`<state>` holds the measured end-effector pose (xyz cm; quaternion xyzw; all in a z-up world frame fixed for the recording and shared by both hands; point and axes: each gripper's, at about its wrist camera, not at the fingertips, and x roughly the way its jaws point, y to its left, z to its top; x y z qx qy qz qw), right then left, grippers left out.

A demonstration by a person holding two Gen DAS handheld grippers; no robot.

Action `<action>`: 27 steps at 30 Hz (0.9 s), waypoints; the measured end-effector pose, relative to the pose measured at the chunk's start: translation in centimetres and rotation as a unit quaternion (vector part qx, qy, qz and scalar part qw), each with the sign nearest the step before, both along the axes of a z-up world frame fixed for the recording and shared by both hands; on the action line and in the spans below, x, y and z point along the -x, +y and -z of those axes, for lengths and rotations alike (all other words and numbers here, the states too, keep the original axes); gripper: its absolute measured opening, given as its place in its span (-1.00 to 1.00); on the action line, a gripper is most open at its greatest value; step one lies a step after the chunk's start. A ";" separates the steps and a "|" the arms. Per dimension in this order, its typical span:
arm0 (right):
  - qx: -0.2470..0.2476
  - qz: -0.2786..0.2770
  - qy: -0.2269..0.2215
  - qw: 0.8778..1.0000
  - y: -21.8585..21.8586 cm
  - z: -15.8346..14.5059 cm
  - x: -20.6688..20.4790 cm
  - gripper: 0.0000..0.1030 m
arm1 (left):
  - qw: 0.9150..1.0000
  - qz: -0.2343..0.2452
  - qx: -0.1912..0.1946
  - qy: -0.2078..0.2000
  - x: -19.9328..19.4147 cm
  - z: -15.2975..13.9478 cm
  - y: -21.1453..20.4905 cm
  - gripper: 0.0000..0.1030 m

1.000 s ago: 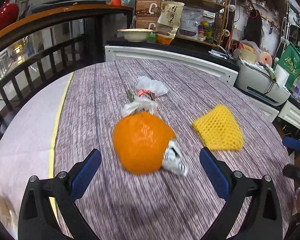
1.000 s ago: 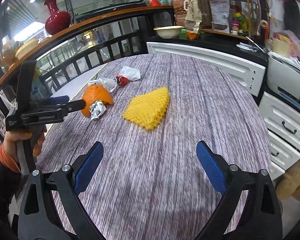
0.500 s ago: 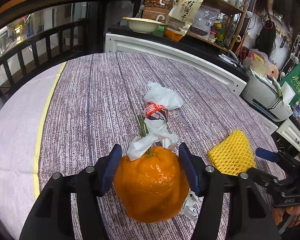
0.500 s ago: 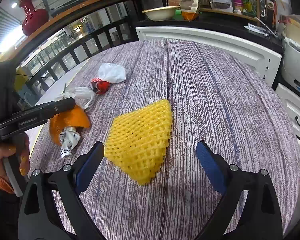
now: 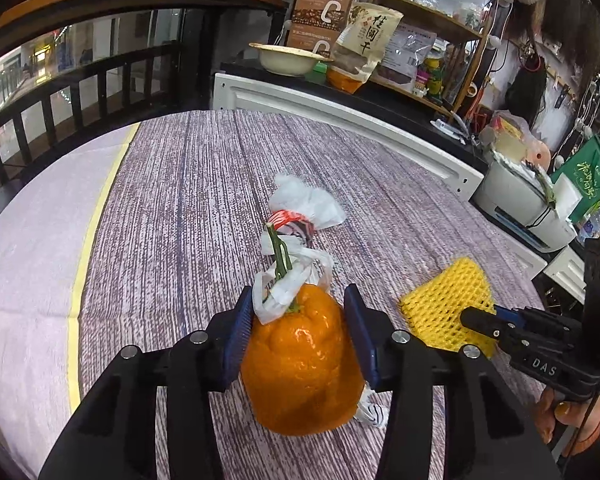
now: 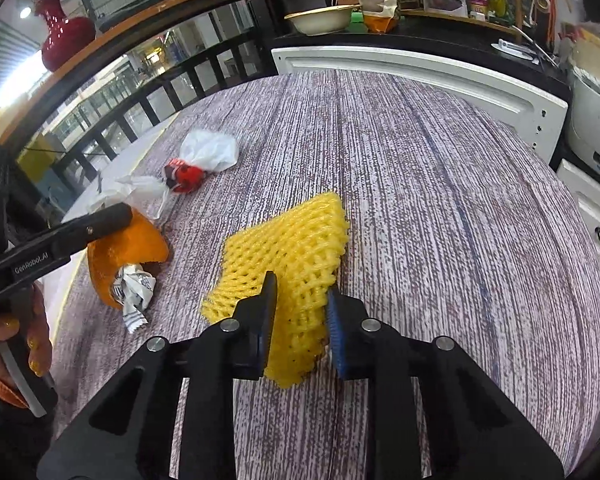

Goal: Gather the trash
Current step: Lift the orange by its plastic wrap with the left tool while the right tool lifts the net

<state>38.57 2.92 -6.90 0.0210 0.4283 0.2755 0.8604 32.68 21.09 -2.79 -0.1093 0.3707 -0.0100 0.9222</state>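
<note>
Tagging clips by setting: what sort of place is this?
Probably a small shop or café counter: wooden shelves of packaged snack bags, a white printer, and a balcony-style black railing beside the wood-grain table.

Taking the orange peel point(image 5: 300, 364) as the landmark: beyond it the way is cluttered — crumpled white plastic point(image 5: 296, 276) touches its far side, then a red wrapper point(image 5: 288, 220) and a white bag point(image 5: 308, 202) in a line. A striped wrapper point(image 6: 134, 288) lies against its near right edge, possibly tucked under it. To its right, a bare strip of table point(image 6: 440, 208) separates it from the yellow foam net point(image 6: 288, 252). Left of the peel the tabletop lies open — as does everything right of the net.
</note>
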 end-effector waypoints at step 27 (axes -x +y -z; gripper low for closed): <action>-0.049 -0.013 -0.051 0.997 -8.0 -3.4 11.8 -0.63 | 0.995 0.087 0.034 -0.025 13.5 -1.9 -7.2 -0.67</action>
